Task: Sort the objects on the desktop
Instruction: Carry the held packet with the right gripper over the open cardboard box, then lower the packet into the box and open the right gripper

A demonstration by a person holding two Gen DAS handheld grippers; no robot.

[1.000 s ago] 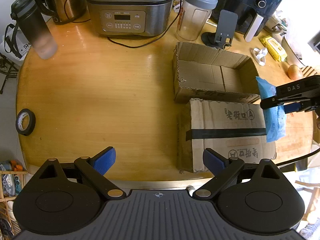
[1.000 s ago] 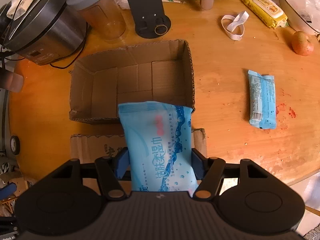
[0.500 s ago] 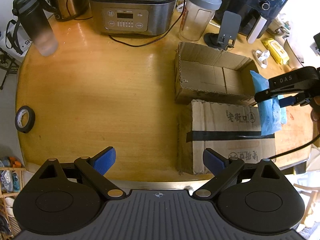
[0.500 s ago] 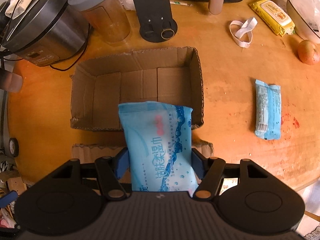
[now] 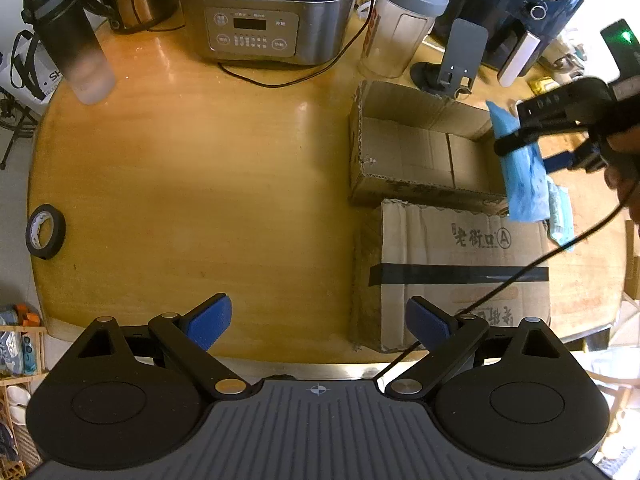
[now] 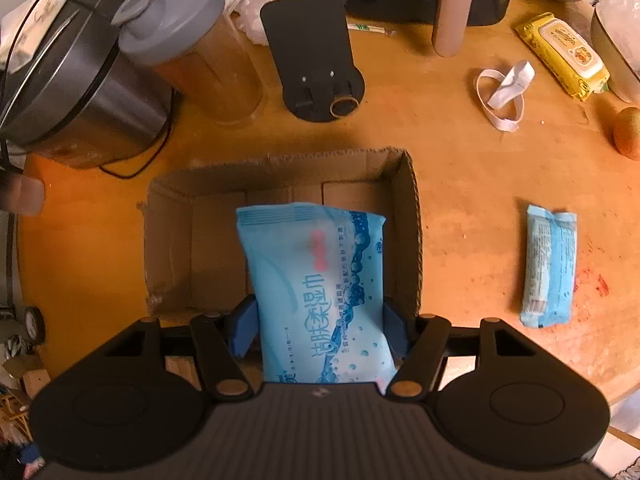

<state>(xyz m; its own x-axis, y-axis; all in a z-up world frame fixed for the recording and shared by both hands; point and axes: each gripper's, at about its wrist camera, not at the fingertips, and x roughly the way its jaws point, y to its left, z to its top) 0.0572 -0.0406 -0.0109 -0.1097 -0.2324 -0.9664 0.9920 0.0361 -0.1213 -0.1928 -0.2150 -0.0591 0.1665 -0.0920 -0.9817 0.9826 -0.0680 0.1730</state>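
Note:
My right gripper (image 6: pixel 318 326) is shut on a blue wet-wipes pack (image 6: pixel 320 280), held above the right half of the open cardboard box (image 6: pixel 172 240). In the left wrist view that wet-wipes pack (image 5: pixel 522 172) hangs over the box's (image 5: pixel 404 148) right end, clamped by the right gripper (image 5: pixel 532 136). My left gripper (image 5: pixel 318 318) stands open at the table's near edge with nothing between its fingers. A second, smaller blue pack (image 6: pixel 550 266) lies on the table right of the box. A yellow wipes pack (image 6: pixel 564 54) lies far right.
A closed taped carton (image 5: pixel 464 264) sits in front of the open box. Behind stand a rice cooker (image 5: pixel 264 12), shaker bottle (image 5: pixel 404 20), phone stand (image 6: pixel 314 60), kettle, dark bottle (image 5: pixel 68 40) and air fryer. A tape roll (image 5: pixel 45 231) lies at the left edge; a white band (image 6: pixel 502 94) and a fruit (image 6: pixel 628 132) lie right.
The right gripper has carried the wet-wipes pack forward, from over the closed carton to over the open box. The left gripper has stayed open in place.

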